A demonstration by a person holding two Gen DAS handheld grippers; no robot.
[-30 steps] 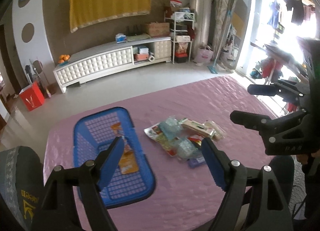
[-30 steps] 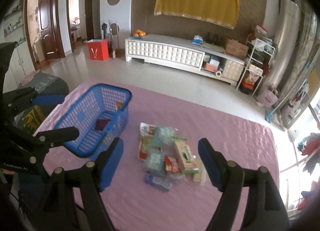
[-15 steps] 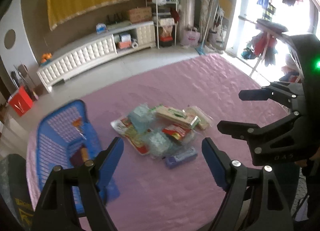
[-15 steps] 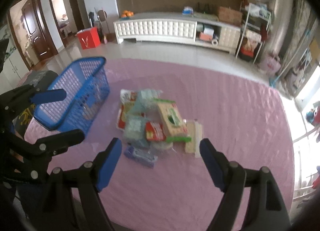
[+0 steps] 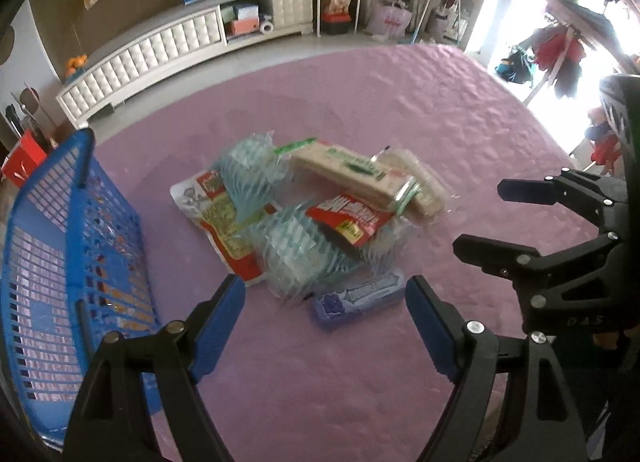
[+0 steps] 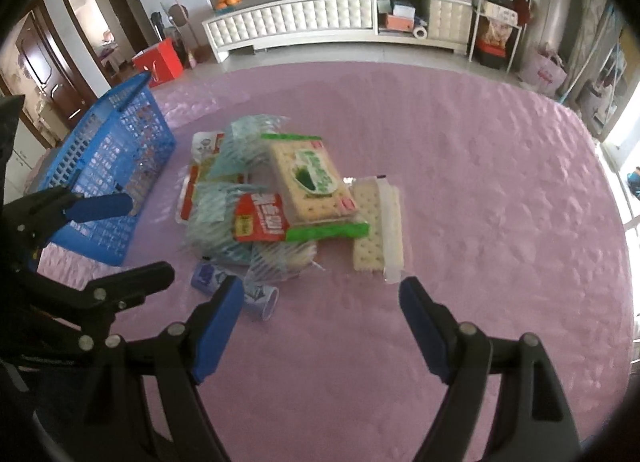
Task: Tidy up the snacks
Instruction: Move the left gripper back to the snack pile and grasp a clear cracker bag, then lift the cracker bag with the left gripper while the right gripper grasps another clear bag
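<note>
A pile of snack packets lies on the pink tablecloth (image 5: pixel 360 382): a green-and-beige cracker pack (image 6: pixel 310 182), a red packet (image 6: pixel 260 224), clear bluish bags (image 5: pixel 292 258), a purple-blue bar (image 5: pixel 360 296) and a plain cracker sleeve (image 6: pixel 378 228). A blue mesh basket (image 5: pixel 60 262) stands left of the pile, also in the right wrist view (image 6: pixel 108 166). My left gripper (image 5: pixel 324 306) is open, just short of the purple-blue bar. My right gripper (image 6: pixel 320 306) is open, just short of the pile's near edge. Both are empty.
A long white cabinet (image 6: pixel 320 22) stands against the far wall, with a red bag (image 6: pixel 158 60) on the floor by it. A shelf rack (image 6: pixel 500 14) and bright windows are to the right. Doorways are at the left.
Both grippers have moved forward and down toward the snack pile. The left one swung right, away from over the basket. Both stayed open.
</note>
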